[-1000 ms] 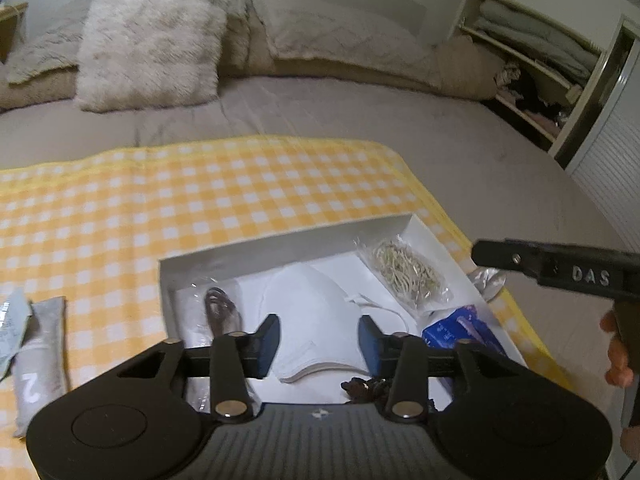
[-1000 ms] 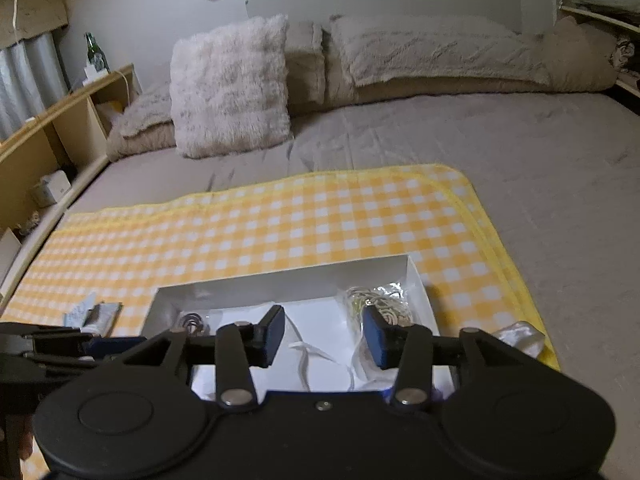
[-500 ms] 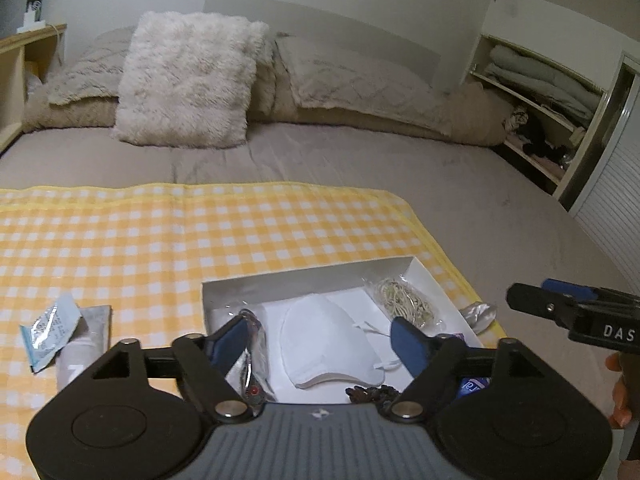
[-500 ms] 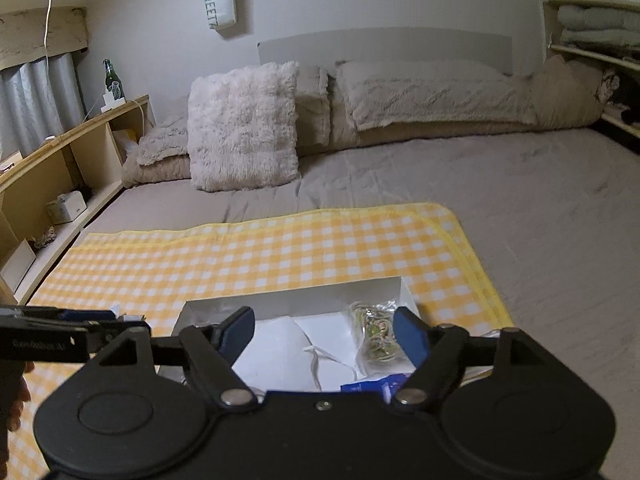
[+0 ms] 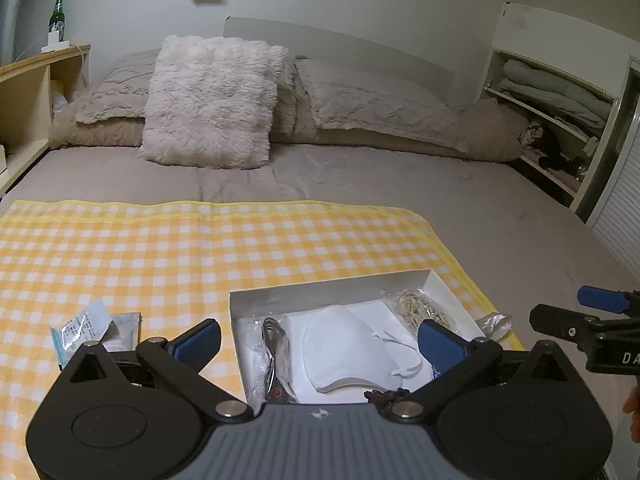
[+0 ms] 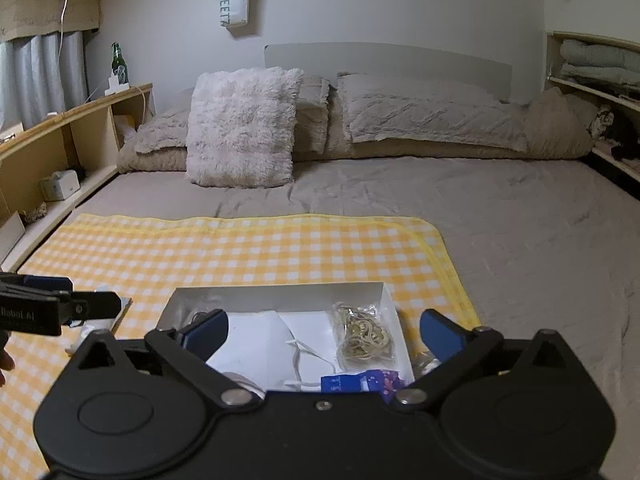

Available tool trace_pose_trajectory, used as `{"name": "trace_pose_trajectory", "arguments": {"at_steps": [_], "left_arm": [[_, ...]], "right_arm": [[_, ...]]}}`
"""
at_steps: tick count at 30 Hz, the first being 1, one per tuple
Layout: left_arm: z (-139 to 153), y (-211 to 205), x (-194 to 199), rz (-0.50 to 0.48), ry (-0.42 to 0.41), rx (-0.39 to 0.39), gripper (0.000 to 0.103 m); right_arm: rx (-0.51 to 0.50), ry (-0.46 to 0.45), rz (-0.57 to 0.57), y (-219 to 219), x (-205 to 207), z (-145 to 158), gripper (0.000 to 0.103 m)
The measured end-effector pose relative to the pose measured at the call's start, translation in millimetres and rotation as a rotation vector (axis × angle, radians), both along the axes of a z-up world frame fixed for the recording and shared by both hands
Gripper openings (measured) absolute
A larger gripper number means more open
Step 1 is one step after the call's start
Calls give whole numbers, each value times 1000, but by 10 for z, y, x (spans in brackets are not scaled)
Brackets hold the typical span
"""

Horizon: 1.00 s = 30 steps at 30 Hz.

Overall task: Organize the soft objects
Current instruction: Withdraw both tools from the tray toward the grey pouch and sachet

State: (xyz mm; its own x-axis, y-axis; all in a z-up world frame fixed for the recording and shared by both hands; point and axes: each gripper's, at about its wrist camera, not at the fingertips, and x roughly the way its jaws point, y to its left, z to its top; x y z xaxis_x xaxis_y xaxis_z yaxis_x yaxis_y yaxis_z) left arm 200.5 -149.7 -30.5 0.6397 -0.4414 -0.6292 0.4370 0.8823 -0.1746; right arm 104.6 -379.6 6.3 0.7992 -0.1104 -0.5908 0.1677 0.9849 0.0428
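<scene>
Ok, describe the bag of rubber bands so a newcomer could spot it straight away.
Find the yellow checked blanket on the bed, then the shallow white box on its near right part. The bag of rubber bands lies at the box's right end, beside the white mask: clear plastic holding tangled beige loops.

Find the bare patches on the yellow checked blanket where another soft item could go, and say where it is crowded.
Free: the yellow checked blanket between the white cardboard box and the grey bedsheet. Crowded: inside the box, around the white face mask and bagged rubber bands; also left, by the small sachets.
</scene>
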Motion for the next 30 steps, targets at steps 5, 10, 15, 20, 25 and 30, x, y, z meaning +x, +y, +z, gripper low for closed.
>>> {"name": "trace_pose_trajectory", "arguments": {"at_steps": [5,10,15,20,25,30], "left_arm": [[13,-8,-14,0,11,20,103],[1,71,1,18,15,22,103],[-23,185,24,38,11,45,103],[-38,387,78,70,12,60,103],[-46,644,145,114,16,73,103],[-62,978,206,173,21,84,103]], "right_arm": [[2,10,-6,4,-11,5,103],[-7,27,2,42,34,-24,103],[-3,37,9,107,118,-61,103],[9,42,26,246,263,-100,103],[19,49,65,467,446,-123,103],[21,55,120,750,624,-156,103]]}}
